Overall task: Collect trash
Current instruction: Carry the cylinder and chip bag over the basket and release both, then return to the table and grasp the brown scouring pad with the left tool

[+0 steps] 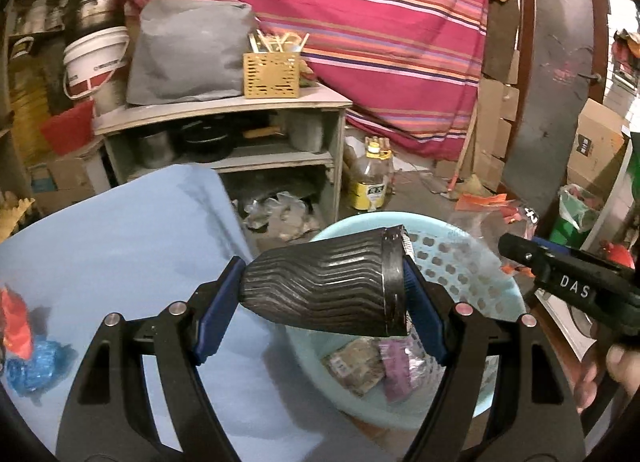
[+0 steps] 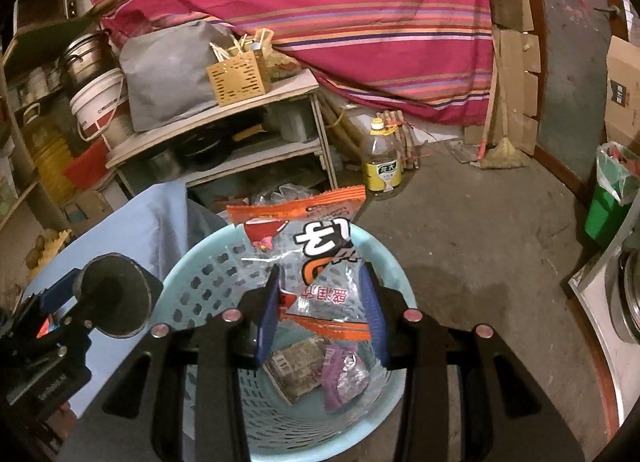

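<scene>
Black ribbed cup (image 1: 324, 288) clamped endwise in left tongs (image 1: 320, 294); right tongs (image 2: 322, 302) pinch clear orange-edged wrapper (image 2: 316, 254).

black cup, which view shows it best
The left wrist view: the black cup lies sideways, its whole ribbed side showing, clamped end to end in the left gripper. The right wrist view shows only its round end at the left edge.

Black cup (image 1: 324, 288), wrapper (image 2: 320, 262) above basket (image 2: 192, 262)

Both wrist views looked steeply down, close over the pale-blue perforated plastic basket (image 1: 448, 258) (image 2: 192, 286) they shared.
</scene>
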A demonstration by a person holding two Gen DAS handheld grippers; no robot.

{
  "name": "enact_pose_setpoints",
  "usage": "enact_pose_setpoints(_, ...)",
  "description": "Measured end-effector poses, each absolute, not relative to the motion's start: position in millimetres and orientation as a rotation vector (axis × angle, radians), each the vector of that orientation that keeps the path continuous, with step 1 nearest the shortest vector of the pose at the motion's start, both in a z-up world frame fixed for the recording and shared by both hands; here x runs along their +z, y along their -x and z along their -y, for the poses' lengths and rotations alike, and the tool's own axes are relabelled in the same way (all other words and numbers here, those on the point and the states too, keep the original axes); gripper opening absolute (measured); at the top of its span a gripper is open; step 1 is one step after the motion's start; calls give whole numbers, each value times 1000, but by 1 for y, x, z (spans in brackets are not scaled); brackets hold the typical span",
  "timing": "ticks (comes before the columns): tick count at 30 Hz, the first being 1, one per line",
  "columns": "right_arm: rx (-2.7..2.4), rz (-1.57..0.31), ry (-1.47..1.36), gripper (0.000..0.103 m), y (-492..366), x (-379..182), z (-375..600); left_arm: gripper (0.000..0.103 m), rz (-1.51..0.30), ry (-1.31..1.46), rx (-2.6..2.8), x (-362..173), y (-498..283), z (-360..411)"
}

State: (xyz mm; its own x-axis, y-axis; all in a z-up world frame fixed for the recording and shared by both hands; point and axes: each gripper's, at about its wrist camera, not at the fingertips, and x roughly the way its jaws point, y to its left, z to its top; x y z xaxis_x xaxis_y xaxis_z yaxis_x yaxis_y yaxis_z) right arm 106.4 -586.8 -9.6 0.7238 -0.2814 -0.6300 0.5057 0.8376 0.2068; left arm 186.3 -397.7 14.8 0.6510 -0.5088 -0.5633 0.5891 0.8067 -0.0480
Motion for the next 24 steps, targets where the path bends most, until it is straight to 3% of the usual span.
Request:
enact_pose_setpoints(6,-449,-626,-388,39,-107,-10,588,75,-615,-145,-640,9,-191,412)
enact_pose_setpoints(11,-446,-634,-400,39,-114,-12,587,92,-620,-139,-644,12,-196,416)
enact_pose_setpoints(15,-433,-646,-402,43,-119,-14,584,94,-601,-139,-634,21,-196,406)
enact_pose_setpoints(16,-432,-657,-394,49,-122,-15,581,96,-589,-141,-625,23,-196,401)
enact_pose_setpoints(17,-441,-663,-384,65,-125,-16,579,97,-583,-138,-617,25,-196,396)
enact_pose_setpoints(18,-455,-661,-374,73,-126,-16,576,97,-582,-132,-613,26,-197,391)
enact_pose_setpoints(24,-472,-681,-366,80,-131,-17,570,97,-578,-108,-563,30,-202,355)
